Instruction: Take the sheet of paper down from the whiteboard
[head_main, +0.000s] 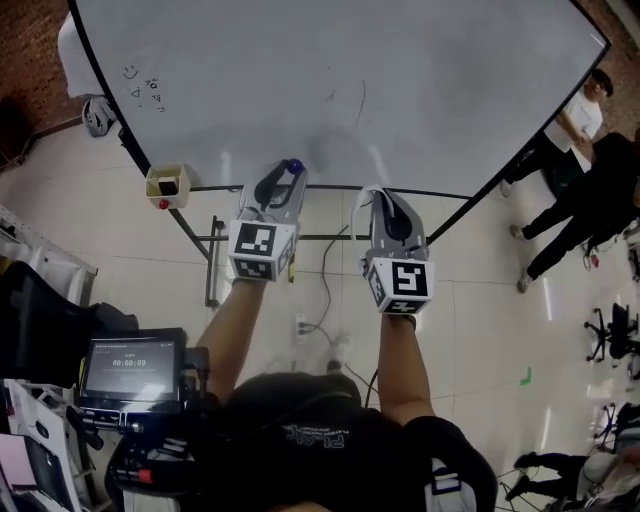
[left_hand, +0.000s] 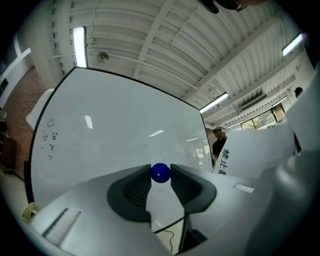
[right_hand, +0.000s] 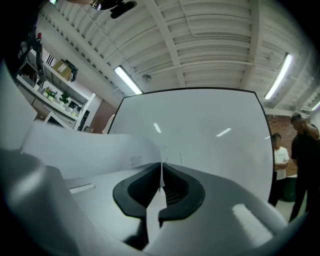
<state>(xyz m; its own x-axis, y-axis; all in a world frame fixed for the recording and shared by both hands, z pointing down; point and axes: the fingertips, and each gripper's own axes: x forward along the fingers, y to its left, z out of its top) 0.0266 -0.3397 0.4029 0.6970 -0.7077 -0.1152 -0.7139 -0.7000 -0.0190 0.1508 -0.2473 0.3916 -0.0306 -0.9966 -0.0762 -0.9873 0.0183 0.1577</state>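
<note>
The whiteboard (head_main: 340, 80) fills the top of the head view, with no sheet on its face. My left gripper (head_main: 287, 172) is shut on a small blue ball magnet (head_main: 293, 165), which sits between the fingertips (left_hand: 160, 172). My right gripper (head_main: 386, 197) is shut on the white sheet of paper (right_hand: 90, 150); the sheet runs edge-on through the jaws and curls off to the left. The same paper (left_hand: 255, 150), with black print on it, shows at the right of the left gripper view. Both grippers are held in front of the board's lower edge.
A small yellow box (head_main: 167, 184) hangs at the board's lower left corner, with a few pen marks (head_main: 145, 88) above it. The board's stand and a cable (head_main: 325, 290) are on the floor below. Two people (head_main: 590, 190) stand at the right. A screen (head_main: 130, 365) is near my left arm.
</note>
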